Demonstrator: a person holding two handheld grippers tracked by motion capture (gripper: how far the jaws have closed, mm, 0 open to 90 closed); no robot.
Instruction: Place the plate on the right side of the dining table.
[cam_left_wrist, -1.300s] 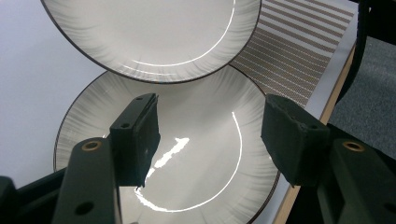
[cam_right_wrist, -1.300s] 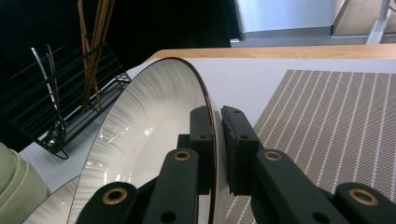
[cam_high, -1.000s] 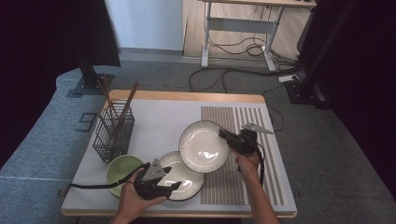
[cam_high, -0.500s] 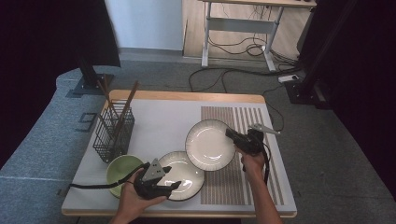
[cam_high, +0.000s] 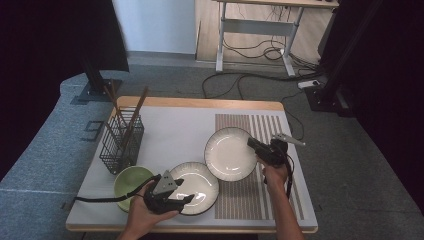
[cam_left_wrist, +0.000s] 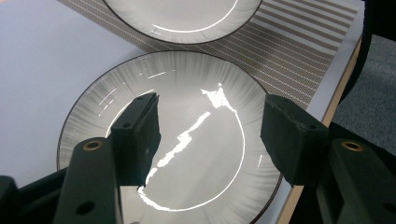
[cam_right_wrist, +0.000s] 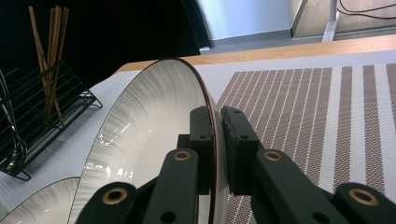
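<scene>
Right hand-held gripper (cam_high: 254, 144) clamped on rim of raised plate (cam_high: 230, 153), left hand-held gripper (cam_left_wrist: 210, 135) jaws wide open over second plate (cam_left_wrist: 187, 154), apparently lying flat on tabletop (cam_high: 170, 130).

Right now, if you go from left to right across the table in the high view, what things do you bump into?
Wire basket with chopsticks → green bowl → left gripper → plate lying flat → plate held up by its edge → right gripper.

Grey carpet (cam_high: 45, 150), desk (cam_high: 260, 20), floor cables (cam_high: 250, 82).
</scene>
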